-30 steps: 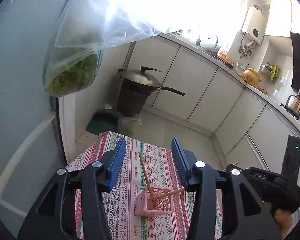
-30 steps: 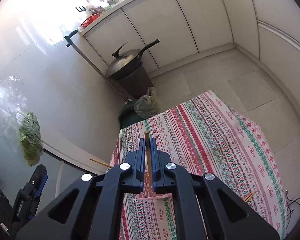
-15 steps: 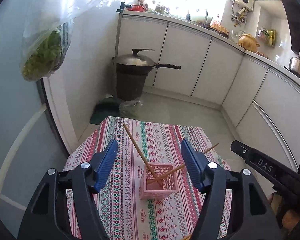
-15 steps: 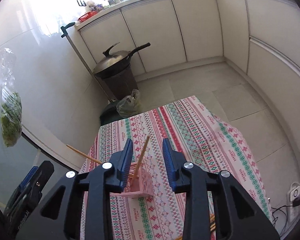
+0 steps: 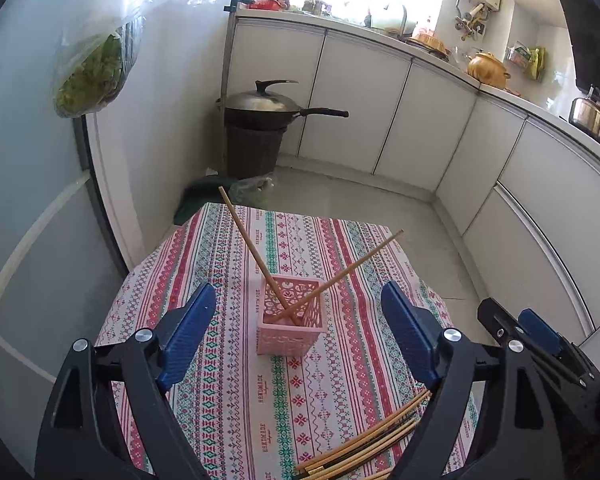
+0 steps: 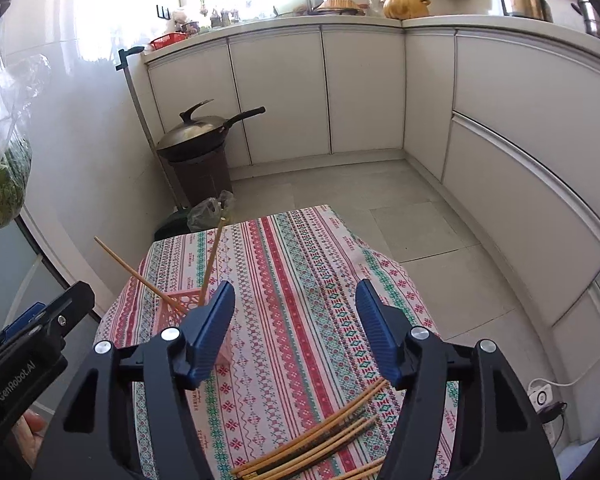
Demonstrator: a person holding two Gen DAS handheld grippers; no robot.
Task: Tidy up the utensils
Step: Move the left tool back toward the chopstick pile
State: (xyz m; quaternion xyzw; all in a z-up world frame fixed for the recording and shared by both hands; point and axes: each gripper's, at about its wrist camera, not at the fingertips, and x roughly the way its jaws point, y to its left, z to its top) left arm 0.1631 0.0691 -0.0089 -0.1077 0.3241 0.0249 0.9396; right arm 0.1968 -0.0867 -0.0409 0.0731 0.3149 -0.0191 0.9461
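Observation:
A pink lattice basket (image 5: 291, 324) stands on the patterned tablecloth (image 5: 228, 400) and holds two wooden chopsticks (image 5: 247, 240) that lean apart in a cross. My left gripper (image 5: 298, 336) is open, held above and short of the basket. Several more chopsticks (image 5: 364, 448) lie in a loose bundle at the near edge of the table. In the right wrist view the basket (image 6: 180, 308) sits to the left, partly behind my left finger (image 6: 210, 334). My right gripper (image 6: 296, 332) is open and empty above the cloth (image 6: 300, 280), with the bundle (image 6: 320, 436) just below it.
A lidded wok (image 5: 268, 106) rests on a dark bin (image 5: 252, 152) on the floor beyond the table. A bag of greens (image 5: 92, 80) hangs at the left. White cabinets (image 5: 440, 128) run along the back and right, with pots on the counter.
My right gripper has let go of a chopstick into the basket, opened wide and drawn back. Both grippers have pulled back towards the near edge, so the bundle now shows.

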